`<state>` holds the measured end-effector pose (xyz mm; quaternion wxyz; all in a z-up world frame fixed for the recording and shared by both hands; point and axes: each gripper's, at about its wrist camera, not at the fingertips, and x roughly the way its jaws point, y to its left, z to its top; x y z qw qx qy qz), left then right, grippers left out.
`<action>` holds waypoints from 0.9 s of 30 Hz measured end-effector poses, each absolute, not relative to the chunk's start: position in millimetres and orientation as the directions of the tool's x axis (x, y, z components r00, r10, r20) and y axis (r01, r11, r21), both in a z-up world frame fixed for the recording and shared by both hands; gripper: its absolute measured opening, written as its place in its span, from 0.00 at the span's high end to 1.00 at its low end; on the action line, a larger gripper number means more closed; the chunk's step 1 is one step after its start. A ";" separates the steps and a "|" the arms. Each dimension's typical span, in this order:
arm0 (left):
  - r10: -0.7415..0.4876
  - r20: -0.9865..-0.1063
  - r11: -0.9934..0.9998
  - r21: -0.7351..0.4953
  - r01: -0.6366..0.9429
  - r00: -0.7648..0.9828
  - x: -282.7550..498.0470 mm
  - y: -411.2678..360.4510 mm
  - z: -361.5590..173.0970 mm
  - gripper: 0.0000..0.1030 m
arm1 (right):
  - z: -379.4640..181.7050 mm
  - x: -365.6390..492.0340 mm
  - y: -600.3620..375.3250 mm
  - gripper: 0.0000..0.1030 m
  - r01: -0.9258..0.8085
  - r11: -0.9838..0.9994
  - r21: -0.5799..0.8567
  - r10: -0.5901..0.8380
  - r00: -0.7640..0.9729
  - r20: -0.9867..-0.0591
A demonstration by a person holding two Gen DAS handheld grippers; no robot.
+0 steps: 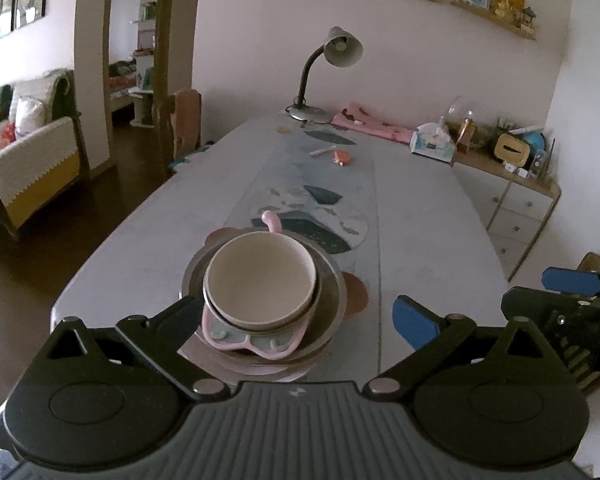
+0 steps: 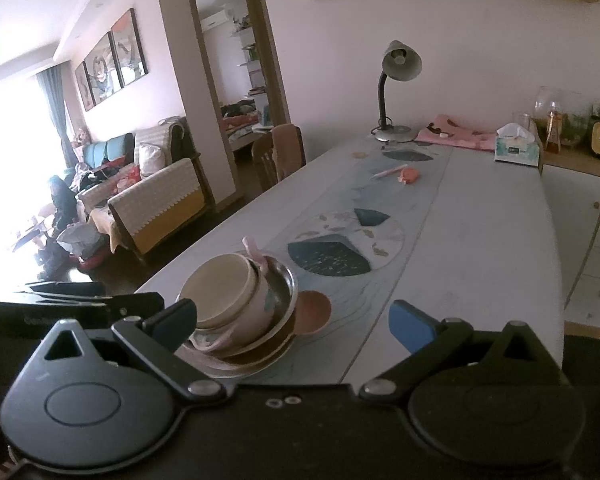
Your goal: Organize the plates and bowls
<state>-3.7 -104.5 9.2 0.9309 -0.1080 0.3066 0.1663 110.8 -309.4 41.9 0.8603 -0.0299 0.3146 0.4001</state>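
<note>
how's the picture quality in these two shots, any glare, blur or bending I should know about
Left wrist view: dim, even light, soft focus, fisheye curving the table edges, dark corners; the stacked bowls read clearly. Right wrist view: the window at left is blown out to white, washing out the sofa area; the lamp and walls bow outward.

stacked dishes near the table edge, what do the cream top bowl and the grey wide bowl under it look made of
The cream round bowl looks like matte ceramic or melamine: even, dull surface, thick rim, no glare. The grey wide bowl looks like stainless steel: thin rim with a bright, mirror-like sheen. Neither can be confirmed by look alone.
</note>
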 end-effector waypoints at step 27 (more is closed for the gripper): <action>0.256 -0.643 0.918 -0.074 -0.391 0.722 1.2 -117.9 12.4 0.00 | 43.0 104.0 -321.1 0.01 -0.680 0.701 0.212 0.647 0.482 -0.591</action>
